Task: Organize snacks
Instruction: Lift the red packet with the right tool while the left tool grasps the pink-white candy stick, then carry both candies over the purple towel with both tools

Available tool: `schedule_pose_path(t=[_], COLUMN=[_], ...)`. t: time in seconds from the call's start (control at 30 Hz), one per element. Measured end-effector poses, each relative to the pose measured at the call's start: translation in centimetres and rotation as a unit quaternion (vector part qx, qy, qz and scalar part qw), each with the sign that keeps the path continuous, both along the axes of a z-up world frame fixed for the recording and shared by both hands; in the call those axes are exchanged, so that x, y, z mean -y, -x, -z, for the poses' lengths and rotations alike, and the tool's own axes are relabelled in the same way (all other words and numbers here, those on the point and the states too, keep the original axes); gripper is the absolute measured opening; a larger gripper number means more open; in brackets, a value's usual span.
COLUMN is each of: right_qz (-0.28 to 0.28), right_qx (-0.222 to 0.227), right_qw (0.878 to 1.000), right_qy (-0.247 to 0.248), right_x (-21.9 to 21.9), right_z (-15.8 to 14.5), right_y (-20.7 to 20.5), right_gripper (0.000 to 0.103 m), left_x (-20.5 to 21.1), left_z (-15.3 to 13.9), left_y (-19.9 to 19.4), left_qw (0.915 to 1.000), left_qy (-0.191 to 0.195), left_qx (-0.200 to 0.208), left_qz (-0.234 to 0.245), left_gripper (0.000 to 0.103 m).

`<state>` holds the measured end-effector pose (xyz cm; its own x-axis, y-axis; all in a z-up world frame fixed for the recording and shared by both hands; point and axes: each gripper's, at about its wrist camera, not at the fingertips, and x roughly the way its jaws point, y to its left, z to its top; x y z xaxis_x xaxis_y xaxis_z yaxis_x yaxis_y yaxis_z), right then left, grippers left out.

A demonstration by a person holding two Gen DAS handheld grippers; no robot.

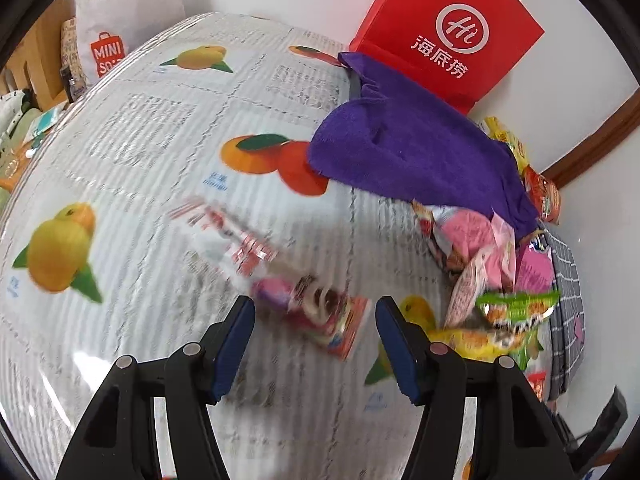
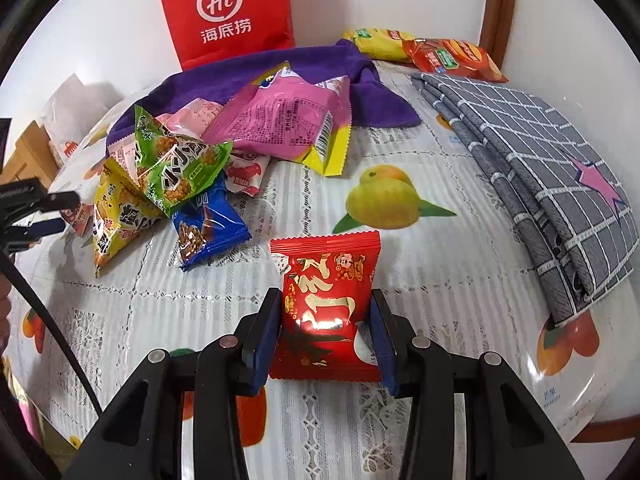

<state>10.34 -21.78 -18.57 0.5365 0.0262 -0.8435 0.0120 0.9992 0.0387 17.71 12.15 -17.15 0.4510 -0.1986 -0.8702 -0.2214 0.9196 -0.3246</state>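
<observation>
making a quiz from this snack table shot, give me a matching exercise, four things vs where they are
Things:
1. red snack packet
2. purple cloth
3. grey checked cloth
4. blue snack packet

Places:
A. folded at the table's right side
B. between the right gripper pads
C. in front of the red paper bag
D. at the near edge of the snack pile

Pairs: 1-B, 2-C, 3-A, 4-D

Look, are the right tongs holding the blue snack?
No, the right tongs pinch a red snack packet; the blue snack lies apart.
</observation>
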Motion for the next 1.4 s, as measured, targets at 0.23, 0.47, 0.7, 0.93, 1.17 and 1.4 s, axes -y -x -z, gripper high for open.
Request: schedule_pose_path(t=[0.23, 0.47, 0.7, 0.93, 1.17, 1.4], right_qz=[0.011, 0.011, 0.009, 0.008, 0.003, -0.003], right_qx=[0.001, 0.01, 0.023, 0.045, 0.076, 0.107], right_qw=[1.0, 1.0, 1.0, 0.999, 0.997, 0.994], right_qy=[-0.008, 0.003, 0.002, -0.006, -0.029, -0.003], right_x=[0.6, 0.2, 0.1, 0.0, 0.3, -0.6], right_z=[0.1, 0.1, -1.2, -4.2, -7.9, -12.1], right_y=[-0.2, -0.4, 0.5, 1.0, -1.1, -7.2], right_gripper=[0.043, 0.042, 0.04, 0.04, 0.04, 0.04], left_x=[2.1, 4.7, 3.3, 2.2, 2.4, 3.5], left_z=[0.6, 0.8, 0.0, -2.7, -6.5, -9.5], left_y=[-2.8, -2.9, -1.6, 0.4, 0.1, -2.7], left_qw=[0.9989, 0.9918, 0.9944, 0.9951, 0.9918, 0.988], left_qy=[-0.043, -0.124, -0.098, -0.085, -0.096, -0.102], left_qx=[-0.002, 0.012, 0.018, 0.042, 0.077, 0.103], left_qz=[0.015, 0.031, 0.035, 0.028, 0.036, 0.052], left_gripper=[0.061, 0.032, 0.021, 0.021, 0.021, 0.021])
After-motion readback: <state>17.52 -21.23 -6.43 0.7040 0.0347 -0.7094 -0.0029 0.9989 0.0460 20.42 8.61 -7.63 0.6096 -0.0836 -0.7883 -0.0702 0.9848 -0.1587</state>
